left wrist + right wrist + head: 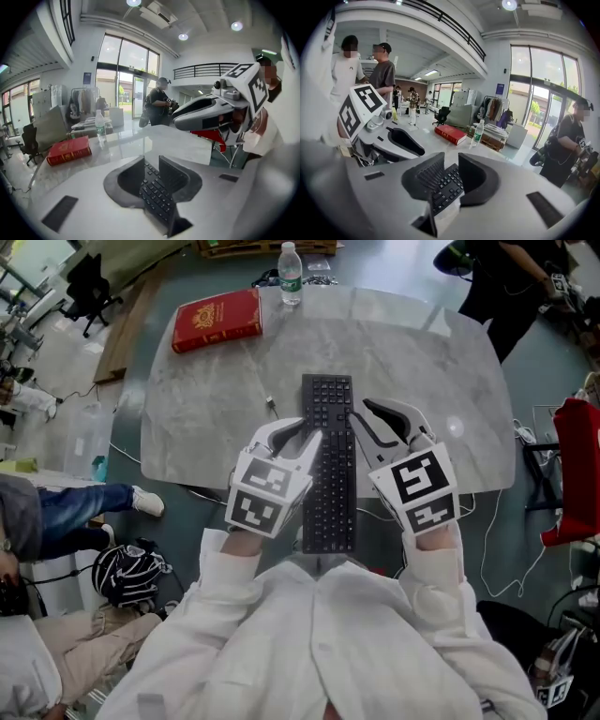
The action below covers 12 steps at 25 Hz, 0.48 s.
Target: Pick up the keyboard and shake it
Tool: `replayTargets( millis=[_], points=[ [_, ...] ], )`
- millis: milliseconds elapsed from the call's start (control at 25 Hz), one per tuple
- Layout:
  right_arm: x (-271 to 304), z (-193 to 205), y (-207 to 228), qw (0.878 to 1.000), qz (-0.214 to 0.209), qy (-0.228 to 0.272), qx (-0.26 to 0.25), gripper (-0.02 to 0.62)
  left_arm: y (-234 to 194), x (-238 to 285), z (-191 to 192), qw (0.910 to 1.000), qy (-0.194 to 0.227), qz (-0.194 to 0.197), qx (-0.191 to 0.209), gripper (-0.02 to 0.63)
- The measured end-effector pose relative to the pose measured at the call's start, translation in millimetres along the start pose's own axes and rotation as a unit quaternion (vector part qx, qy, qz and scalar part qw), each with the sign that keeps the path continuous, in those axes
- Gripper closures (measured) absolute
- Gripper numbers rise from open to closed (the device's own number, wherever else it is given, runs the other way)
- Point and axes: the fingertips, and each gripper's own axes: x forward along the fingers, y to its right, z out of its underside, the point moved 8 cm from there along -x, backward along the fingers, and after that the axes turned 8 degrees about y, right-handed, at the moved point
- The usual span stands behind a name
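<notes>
The main danger, as it seems, is that the keyboard [329,465] slips during the shaking. Each gripper bites only a thin long edge, so a strong shake could let the board turn between the pads or slide out and fall on the table [422,362]. If the two hands do not move together, the board may also twist. Its far end hangs over the marble top, and a shake that dips too low could knock it there. The red book [217,319] and the water bottle [291,273] stand at the far side, well apart, so they are probably not in danger.

The left gripper [305,439] has its jaws only a little apart, clamped on the left edge of the keyboard; in the left gripper view the keys [157,194] sit squeezed between the two dark pads. The right gripper [367,420] is clamped in the same narrow way on the right edge, and the right gripper view shows the keys [445,187] between its pads.

The keyboard lies between the two grippers, its long side running from near to far, and it appears held up above the near part of the table.
</notes>
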Motion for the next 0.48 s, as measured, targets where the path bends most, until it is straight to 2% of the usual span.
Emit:
replayTargets(
  millis=[200, 480],
  points=[
    [-23, -20, -4, 0.999, 0.016, 0.036, -0.024, 0.519, 10, -19, -30, 0.9988, 0.045, -0.001, 0.021, 0.543],
    [-57, -45, -10, 0.994, 0.038, 0.098, -0.037, 0.551, 24, -40, -61, 0.9931, 0.106, 0.006, 0.049, 0.566]
  ],
)
